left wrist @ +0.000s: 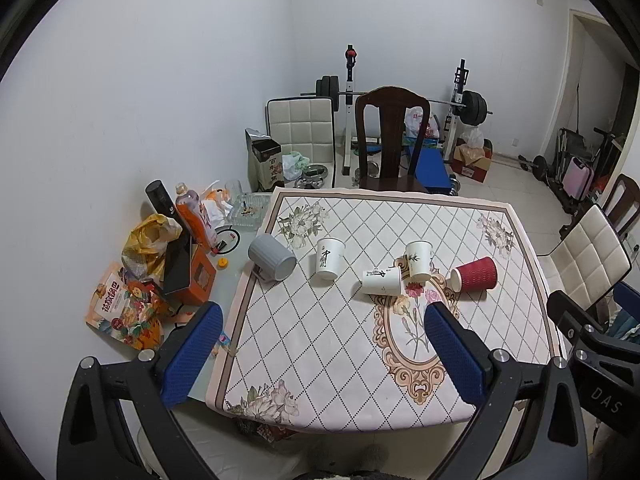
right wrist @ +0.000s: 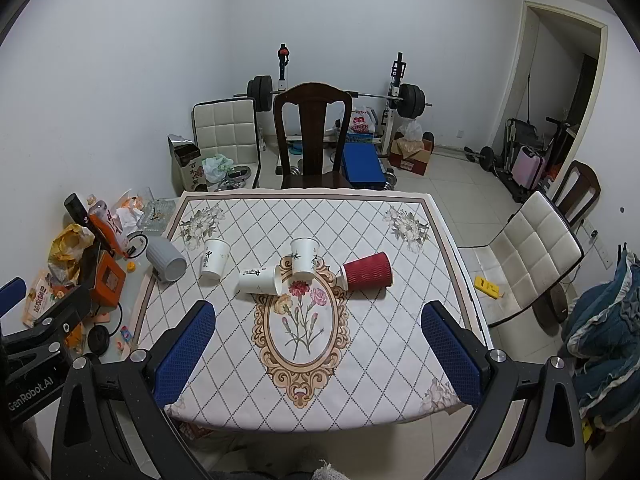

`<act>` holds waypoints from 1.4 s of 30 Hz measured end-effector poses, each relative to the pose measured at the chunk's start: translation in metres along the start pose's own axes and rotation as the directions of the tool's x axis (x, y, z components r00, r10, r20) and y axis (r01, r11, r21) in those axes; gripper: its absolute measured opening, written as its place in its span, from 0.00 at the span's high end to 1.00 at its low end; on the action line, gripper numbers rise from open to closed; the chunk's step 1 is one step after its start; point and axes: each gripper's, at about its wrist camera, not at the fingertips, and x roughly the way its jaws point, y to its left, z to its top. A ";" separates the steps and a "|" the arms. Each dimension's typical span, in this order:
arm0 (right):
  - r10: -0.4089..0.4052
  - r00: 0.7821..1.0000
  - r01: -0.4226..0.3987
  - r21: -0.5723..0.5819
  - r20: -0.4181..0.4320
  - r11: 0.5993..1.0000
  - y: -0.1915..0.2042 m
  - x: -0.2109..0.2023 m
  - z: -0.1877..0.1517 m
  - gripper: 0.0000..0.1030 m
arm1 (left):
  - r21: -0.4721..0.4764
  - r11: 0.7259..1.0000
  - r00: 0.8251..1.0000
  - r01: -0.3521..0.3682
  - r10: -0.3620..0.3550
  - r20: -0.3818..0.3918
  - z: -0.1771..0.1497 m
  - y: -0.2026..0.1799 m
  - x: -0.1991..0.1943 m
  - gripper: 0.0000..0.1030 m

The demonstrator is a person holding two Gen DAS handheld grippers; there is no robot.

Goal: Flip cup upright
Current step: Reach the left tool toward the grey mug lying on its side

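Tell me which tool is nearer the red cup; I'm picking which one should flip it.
Right, likely. The red cup lies on its side, ahead of the right tool and slightly to its right. It lies further right of the left tool.

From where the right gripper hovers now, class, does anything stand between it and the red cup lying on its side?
Nothing visible does. The right gripper is open over the near table edge, and only bare tablecloth lies between it and the red cup. The white cups sit left of that path.
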 end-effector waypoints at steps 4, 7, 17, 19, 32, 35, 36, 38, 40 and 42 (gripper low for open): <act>0.002 1.000 -0.002 0.002 0.000 1.000 0.001 -0.001 0.000 0.00 | 0.002 1.000 1.000 -0.002 0.002 0.001 -0.001 0.001 0.000 0.00; 0.000 1.000 0.000 0.002 -0.001 1.000 0.001 -0.001 0.000 0.00 | 0.004 1.000 1.000 -0.006 0.006 0.005 0.001 0.002 -0.001 0.00; 0.044 0.998 -0.043 0.029 -0.054 0.999 0.007 0.022 -0.004 0.00 | -0.053 0.999 0.994 -0.012 0.005 -0.113 -0.001 0.007 0.024 0.00; 0.060 0.994 -0.058 0.029 -0.091 0.998 0.006 0.041 -0.008 0.00 | -0.066 0.997 0.985 -0.037 0.025 -0.172 -0.007 0.009 0.043 0.00; 0.069 0.908 -0.071 0.011 -0.413 0.997 0.039 0.206 -0.063 0.00 | -0.033 0.956 0.897 -0.292 0.261 -0.357 -0.039 0.058 0.178 0.00; 0.038 0.880 -0.039 0.007 -0.473 0.999 0.058 0.247 -0.074 0.00 | -0.052 0.957 0.887 -0.287 0.244 -0.392 -0.034 0.084 0.214 0.00; 0.026 0.871 -0.026 0.008 -0.491 1.000 0.063 0.261 -0.076 0.00 | -0.065 0.959 0.882 -0.275 0.226 -0.413 -0.033 0.092 0.229 0.00; 0.014 0.849 -0.007 0.015 -0.529 1.000 0.072 0.285 -0.080 0.00 | -0.095 0.964 0.873 -0.249 0.180 -0.453 -0.030 0.105 0.258 0.00; -0.006 0.825 0.014 0.011 -0.565 1.000 0.083 0.311 -0.083 0.00 | -0.118 0.965 0.863 -0.235 0.151 -0.483 -0.026 0.117 0.286 0.00; -0.024 0.803 0.035 0.007 -0.595 0.999 0.094 0.335 -0.085 0.00 | -0.152 0.965 0.853 -0.215 0.110 -0.509 -0.020 0.129 0.311 0.00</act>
